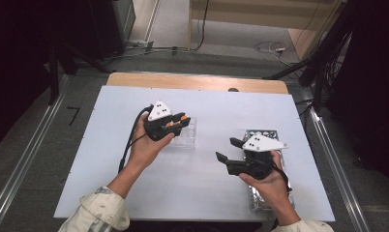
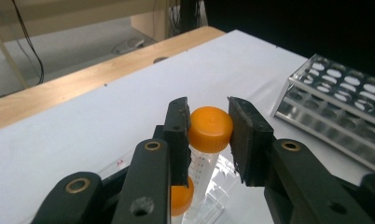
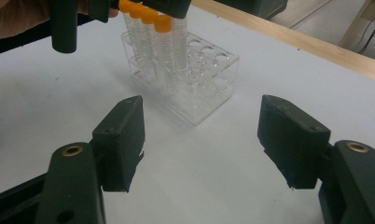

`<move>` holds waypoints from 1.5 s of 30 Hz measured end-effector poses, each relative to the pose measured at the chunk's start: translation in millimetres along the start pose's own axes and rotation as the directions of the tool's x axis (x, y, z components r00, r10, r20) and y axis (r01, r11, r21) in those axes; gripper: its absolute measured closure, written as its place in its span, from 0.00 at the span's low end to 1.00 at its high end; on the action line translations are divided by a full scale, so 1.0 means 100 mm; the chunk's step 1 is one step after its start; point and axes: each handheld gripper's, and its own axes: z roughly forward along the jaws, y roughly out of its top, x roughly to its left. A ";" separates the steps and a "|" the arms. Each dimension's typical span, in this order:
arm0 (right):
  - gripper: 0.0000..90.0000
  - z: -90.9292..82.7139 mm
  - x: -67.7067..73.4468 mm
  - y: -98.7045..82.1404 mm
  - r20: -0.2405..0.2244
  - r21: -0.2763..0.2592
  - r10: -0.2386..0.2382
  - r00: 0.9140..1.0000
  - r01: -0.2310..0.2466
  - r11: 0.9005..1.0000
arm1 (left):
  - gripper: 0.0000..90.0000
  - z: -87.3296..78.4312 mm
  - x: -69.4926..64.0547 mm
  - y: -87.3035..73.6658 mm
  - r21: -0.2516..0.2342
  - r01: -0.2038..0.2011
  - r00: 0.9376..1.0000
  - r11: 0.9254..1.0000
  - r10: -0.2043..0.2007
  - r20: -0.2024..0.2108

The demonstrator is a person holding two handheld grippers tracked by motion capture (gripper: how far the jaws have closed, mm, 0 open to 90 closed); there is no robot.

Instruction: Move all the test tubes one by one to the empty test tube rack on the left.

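While the left gripper (image 2: 209,135) pinches the orange cap of a tube (image 2: 205,154) standing upright, long axis vertical, in the clear rack (image 1: 187,133) near the middle of the white table (image 1: 110,159), wide bare surface lies toward the near and left edges. Near the right edge, the right gripper (image 3: 202,140) hangs spread (nothing between its jaws) over the metal rack (image 1: 262,135).

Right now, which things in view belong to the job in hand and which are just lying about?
In the job:
- left claw, shut on capped tube
- clear rack with other tubes
- right claw, open

Lying about:
- metal rack
- floor cables
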 end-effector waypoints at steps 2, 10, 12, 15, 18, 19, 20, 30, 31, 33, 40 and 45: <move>0.34 0.00 0.00 0.00 -0.001 0.002 -0.001 1.000 0.001 1.000 | 0.79 0.01 -0.01 -0.02 0.014 -0.001 1.000 1.000 0.001 -0.004; 0.34 -0.01 -0.01 0.00 0.001 -0.002 0.000 1.000 0.000 1.000 | 0.67 0.03 -0.03 -0.04 0.038 -0.005 1.000 0.999 0.005 -0.001; 0.34 -0.01 -0.02 0.00 0.002 0.000 0.003 1.000 -0.003 1.000 | 0.62 0.01 -0.04 -0.03 0.031 -0.005 1.000 0.999 0.005 -0.003; 0.34 -0.01 -0.03 -0.01 0.009 -0.002 0.009 1.000 -0.008 1.000 | 0.57 -0.03 -0.05 -0.01 0.017 0.008 1.000 1.000 -0.008 0.011; 0.34 -0.03 -0.07 -0.02 0.023 -0.007 0.022 0.999 -0.022 1.000 | 0.47 -0.08 -0.07 0.01 0.002 0.030 0.999 1.000 -0.030 0.029; 0.33 -0.04 -0.08 -0.02 0.029 -0.010 0.023 0.999 -0.023 1.000 | 0.44 -0.10 -0.07 0.02 -0.007 0.039 0.999 0.999 -0.039 0.035; 0.33 -0.04 -0.10 -0.03 0.036 -0.012 0.028 0.999 -0.028 1.000 | 0.41 -0.12 -0.08 0.03 -0.012 0.041 0.998 0.999 -0.040 0.038; 0.31 -0.07 -0.25 -0.10 0.091 -0.008 0.076 0.993 -0.075 0.997 | 0.23 -0.29 -0.07 0.01 -0.038 0.069 0.997 0.997 -0.069 0.018; 0.31 -0.07 -0.25 -0.10 0.095 -0.007 0.080 0.992 -0.079 0.997 | 0.23 -0.30 -0.06 0.00 -0.037 0.065 0.998 0.997 -0.065 0.012; 0.30 -0.08 -0.27 -0.11 0.104 -0.010 0.080 0.991 -0.080 0.997 | 0.22 -0.32 -0.05 -0.02 -0.034 0.066 0.998 0.997 -0.066 0.005; 0.29 -0.19 -0.34 -0.15 0.128 -0.022 0.096 0.987 -0.094 0.995 | 0.22 -0.46 -0.02 -0.18 -0.024 0.060 0.998 0.998 -0.061 -0.030; 0.29 -0.26 -0.37 -0.20 0.146 -0.027 0.103 0.984 -0.100 0.995 | 0.22 -0.57 -0.01 -0.26 -0.043 0.066 0.996 0.997 -0.069 -0.054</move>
